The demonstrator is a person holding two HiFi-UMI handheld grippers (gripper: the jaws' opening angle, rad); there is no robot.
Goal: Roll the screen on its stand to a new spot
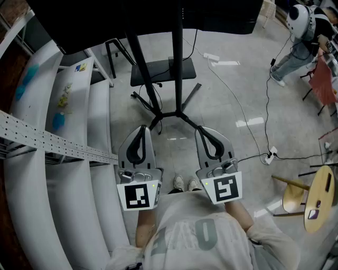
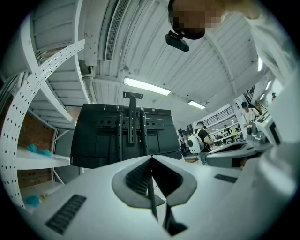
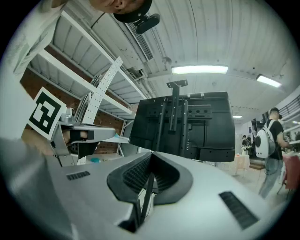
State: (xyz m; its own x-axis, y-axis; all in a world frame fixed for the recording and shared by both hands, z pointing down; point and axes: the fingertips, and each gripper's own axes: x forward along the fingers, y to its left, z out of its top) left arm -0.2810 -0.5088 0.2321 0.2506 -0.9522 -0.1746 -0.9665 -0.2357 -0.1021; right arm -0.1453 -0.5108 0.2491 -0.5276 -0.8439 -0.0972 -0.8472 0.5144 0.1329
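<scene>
The black screen [image 1: 142, 16] fills the top of the head view, seen from behind on its black stand [image 1: 179, 63], whose legs [image 1: 174, 113] spread over the floor. My left gripper [image 1: 142, 128] and right gripper [image 1: 201, 131] are held side by side in front of me, pointing at the stand, both shut with nothing between the jaws. They are short of the screen and touch nothing. The left gripper view shows the screen's back [image 2: 101, 136] beyond the shut left gripper [image 2: 151, 157]. In the right gripper view the screen's back [image 3: 206, 124] stands ahead of the shut right gripper [image 3: 151, 155].
White curved shelving [image 1: 68, 174] and a perforated rail [image 1: 53, 142] run along the left. A black chair [image 1: 163, 71] stands behind the stand. Cables and a power strip [image 1: 270, 155] lie on the floor at right, near a wooden stool [image 1: 317, 198]. A person [image 1: 301, 31] stands at far right.
</scene>
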